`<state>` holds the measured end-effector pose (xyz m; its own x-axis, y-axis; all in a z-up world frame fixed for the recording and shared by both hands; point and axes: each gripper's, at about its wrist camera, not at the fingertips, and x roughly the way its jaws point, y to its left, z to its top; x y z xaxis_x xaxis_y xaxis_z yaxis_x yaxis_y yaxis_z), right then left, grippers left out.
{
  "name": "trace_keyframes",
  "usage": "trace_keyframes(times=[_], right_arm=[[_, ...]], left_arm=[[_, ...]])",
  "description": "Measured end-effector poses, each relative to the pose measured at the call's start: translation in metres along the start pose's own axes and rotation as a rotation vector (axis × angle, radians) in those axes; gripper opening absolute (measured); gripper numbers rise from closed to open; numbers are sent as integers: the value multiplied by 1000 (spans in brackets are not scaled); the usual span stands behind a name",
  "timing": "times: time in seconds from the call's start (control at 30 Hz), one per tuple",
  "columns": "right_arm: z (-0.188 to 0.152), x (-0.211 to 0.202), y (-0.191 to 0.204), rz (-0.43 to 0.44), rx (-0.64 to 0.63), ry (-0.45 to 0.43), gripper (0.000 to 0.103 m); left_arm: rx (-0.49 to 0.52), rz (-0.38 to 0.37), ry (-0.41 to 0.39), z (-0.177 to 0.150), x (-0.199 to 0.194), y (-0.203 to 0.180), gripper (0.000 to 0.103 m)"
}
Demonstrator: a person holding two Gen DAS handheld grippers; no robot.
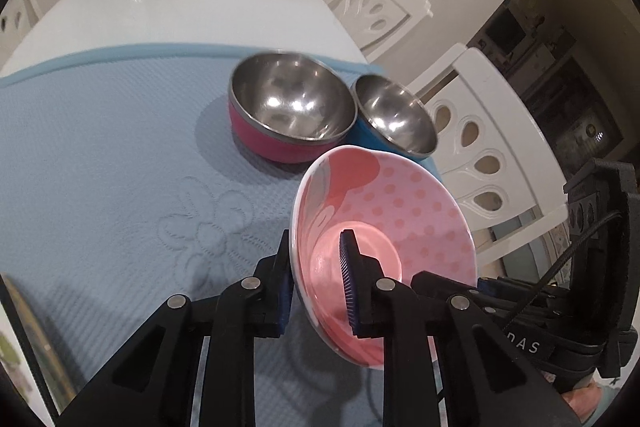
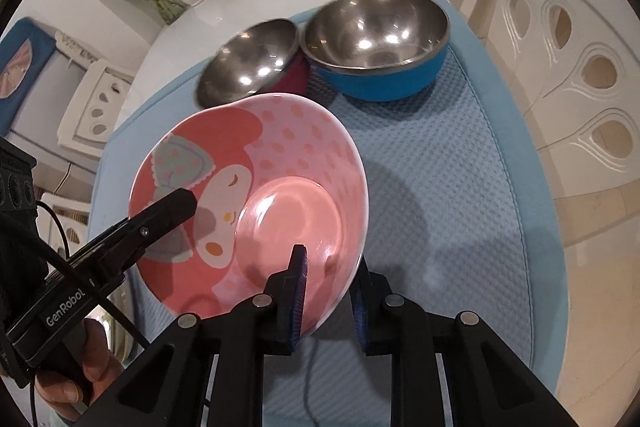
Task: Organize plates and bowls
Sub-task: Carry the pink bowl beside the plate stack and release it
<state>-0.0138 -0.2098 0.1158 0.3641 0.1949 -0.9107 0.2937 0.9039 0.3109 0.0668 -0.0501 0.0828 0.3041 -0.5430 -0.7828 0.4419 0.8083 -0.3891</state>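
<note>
My left tool [image 1: 316, 279] and right tool [image 2: 330, 291] each clamped opposite rims of the pink bowl [image 2: 256, 211], tilted above the blue mat [image 2: 440, 187]. Beyond it stood the red bowl [image 1: 288, 107] and blue bowl [image 2: 376, 43], touching.

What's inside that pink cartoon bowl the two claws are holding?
The pink bowl holds no food, only its printed cartoon picture. One finger of the left gripper and one of the right gripper reach in over its rim. The mat below it is partly hidden.
</note>
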Motion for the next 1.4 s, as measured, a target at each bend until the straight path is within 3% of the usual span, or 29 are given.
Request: trace_keyframes(times=[0.3, 0.53, 0.87, 1.4], right_arm=[[-27, -36, 51, 45, -84, 5, 20], [-46, -39, 78, 44, -172, 26, 20], [-67, -24, 93, 2, -273, 73, 20], [-86, 11, 78, -30, -336, 208, 20]], left_arm=[[29, 52, -104, -13, -75, -4, 18], [38, 133, -130, -38, -101, 0, 18], [-66, 147, -85, -75, -97, 23, 18], [-70, 134, 41, -114, -68, 31, 18]])
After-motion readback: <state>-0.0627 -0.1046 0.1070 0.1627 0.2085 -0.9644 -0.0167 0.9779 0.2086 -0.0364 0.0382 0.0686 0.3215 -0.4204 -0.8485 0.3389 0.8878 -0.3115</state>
